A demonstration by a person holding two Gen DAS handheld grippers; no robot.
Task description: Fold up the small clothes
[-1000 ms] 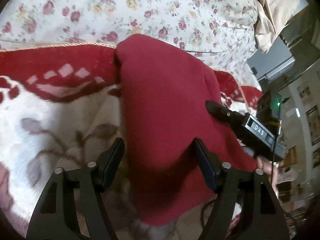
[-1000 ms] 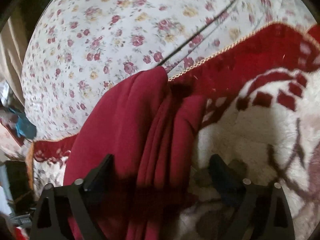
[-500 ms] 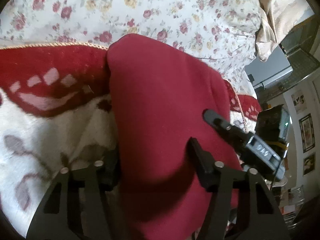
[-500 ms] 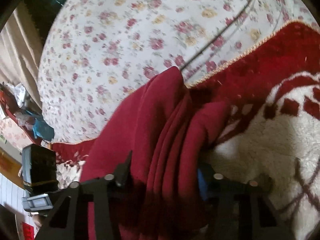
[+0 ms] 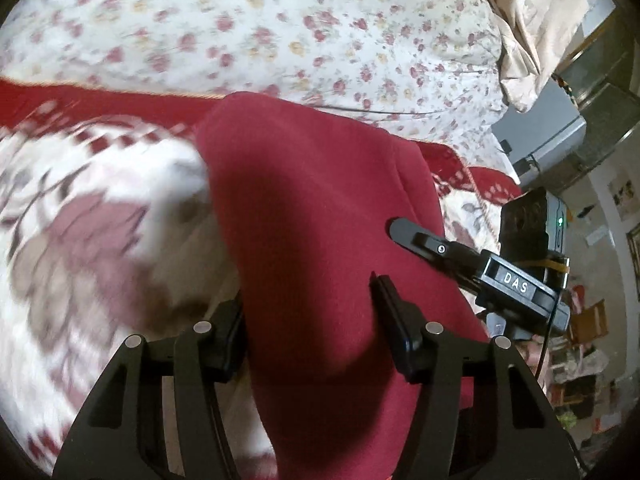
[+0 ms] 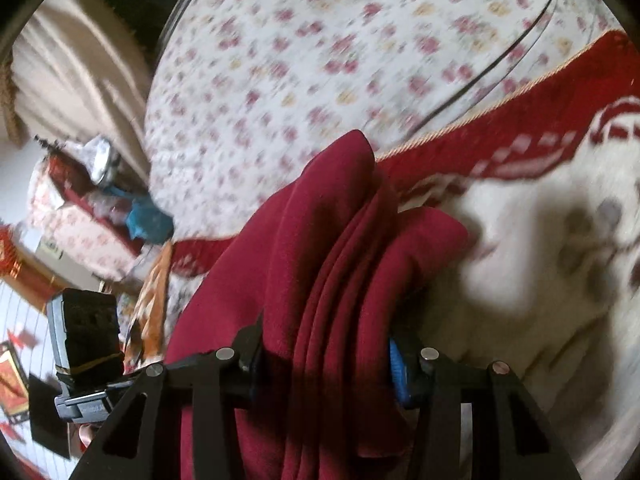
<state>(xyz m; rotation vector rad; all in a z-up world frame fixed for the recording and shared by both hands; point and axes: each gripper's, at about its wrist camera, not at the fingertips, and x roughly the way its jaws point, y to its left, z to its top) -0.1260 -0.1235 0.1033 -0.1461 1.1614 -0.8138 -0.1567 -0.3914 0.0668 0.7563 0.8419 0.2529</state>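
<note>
Since the earlier frame both jaws closed onto the red garment (image 5: 320, 216), now pinched, running toward twelve o'clock.

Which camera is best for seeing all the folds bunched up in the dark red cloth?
The right wrist view: the dark red cloth shows several stacked folds running into the right gripper. The left wrist view shows only one smooth, broad face of it.
</note>
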